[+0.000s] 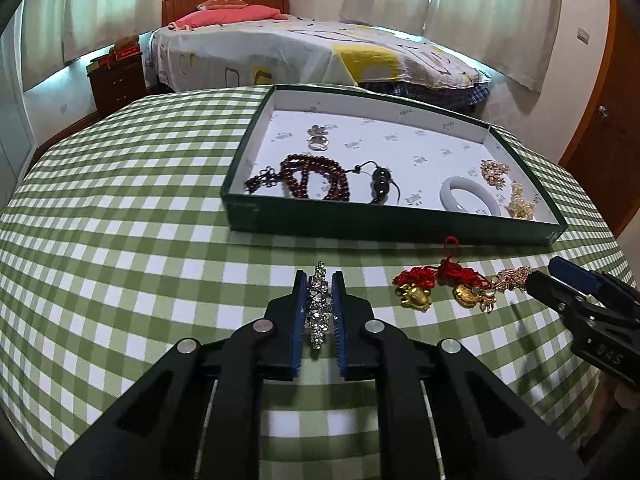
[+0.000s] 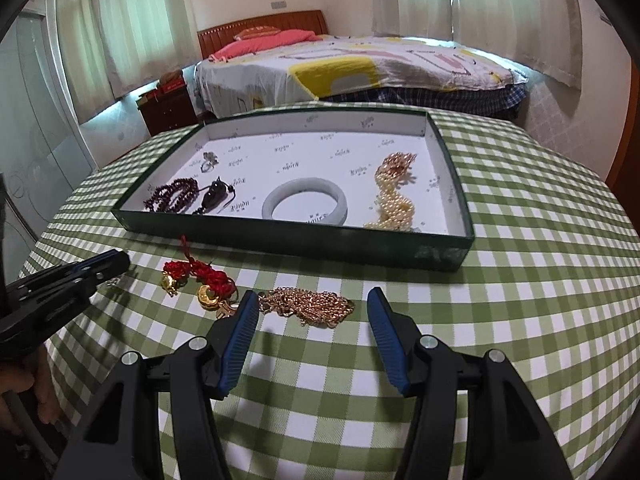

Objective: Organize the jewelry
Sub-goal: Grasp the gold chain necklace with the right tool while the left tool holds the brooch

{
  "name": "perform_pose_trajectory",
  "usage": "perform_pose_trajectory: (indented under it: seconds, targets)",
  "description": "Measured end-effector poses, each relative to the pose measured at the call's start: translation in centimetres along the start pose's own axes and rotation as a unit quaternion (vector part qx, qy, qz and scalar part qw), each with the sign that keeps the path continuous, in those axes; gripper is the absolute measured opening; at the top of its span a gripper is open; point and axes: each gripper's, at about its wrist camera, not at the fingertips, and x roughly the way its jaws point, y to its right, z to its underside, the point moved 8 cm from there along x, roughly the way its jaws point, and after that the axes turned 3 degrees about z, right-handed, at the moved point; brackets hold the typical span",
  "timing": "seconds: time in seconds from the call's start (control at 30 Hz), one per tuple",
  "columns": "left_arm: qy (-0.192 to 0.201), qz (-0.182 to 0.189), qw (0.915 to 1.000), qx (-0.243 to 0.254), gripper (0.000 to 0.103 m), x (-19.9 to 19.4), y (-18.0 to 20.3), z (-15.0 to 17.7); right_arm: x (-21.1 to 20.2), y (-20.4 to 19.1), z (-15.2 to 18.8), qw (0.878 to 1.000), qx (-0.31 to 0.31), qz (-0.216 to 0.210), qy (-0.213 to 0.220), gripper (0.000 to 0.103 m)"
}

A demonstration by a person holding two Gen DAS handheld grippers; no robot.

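Observation:
My left gripper (image 1: pixel 319 280) is shut on a sparkling crystal bracelet (image 1: pixel 319 307), low over the checked tablecloth. My right gripper (image 2: pixel 312 300) is open, its blue pads either side of a heap of gold chain (image 2: pixel 308 305) on the cloth; it also shows in the left wrist view (image 1: pixel 576 284). A red-corded pair of gold charms (image 2: pixel 196 282) lies left of the chain, also seen in the left wrist view (image 1: pixel 440 280). The dark green tray (image 1: pixel 380 226) holds dark red beads (image 1: pixel 316 178), a silver ring (image 1: pixel 318 144), a pale jade bangle (image 2: pixel 305 204) and pearl pieces (image 2: pixel 394 204).
The tray's near wall (image 2: pixel 280 244) rises just beyond the loose jewelry. The round table (image 2: pixel 540 280) with green checked cloth falls away on all sides. A bed (image 2: pixel 352 68) and a wooden nightstand (image 1: pixel 116 80) stand behind the table.

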Motion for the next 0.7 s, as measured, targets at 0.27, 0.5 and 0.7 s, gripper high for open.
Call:
perform_pose_trajectory:
  seconds: [0.27,0.5,0.7]
  targets:
    - [0.002,-0.003,1.0000,-0.008,0.013,-0.2,-0.6,-0.2,1.5,-0.3,0.0,1.000,-0.008,0.013,-0.021,0.056]
    - [0.003,-0.004,1.0000,-0.007,0.013,-0.3,-0.5,-0.2,1.8,-0.3,0.1,0.999,-0.013,0.020,-0.031,0.056]
    - [0.003,-0.004,1.0000,-0.007,0.013,-0.3,-0.5,-0.2,1.8,-0.1,0.1,0.999,-0.010,0.021,-0.029,0.038]
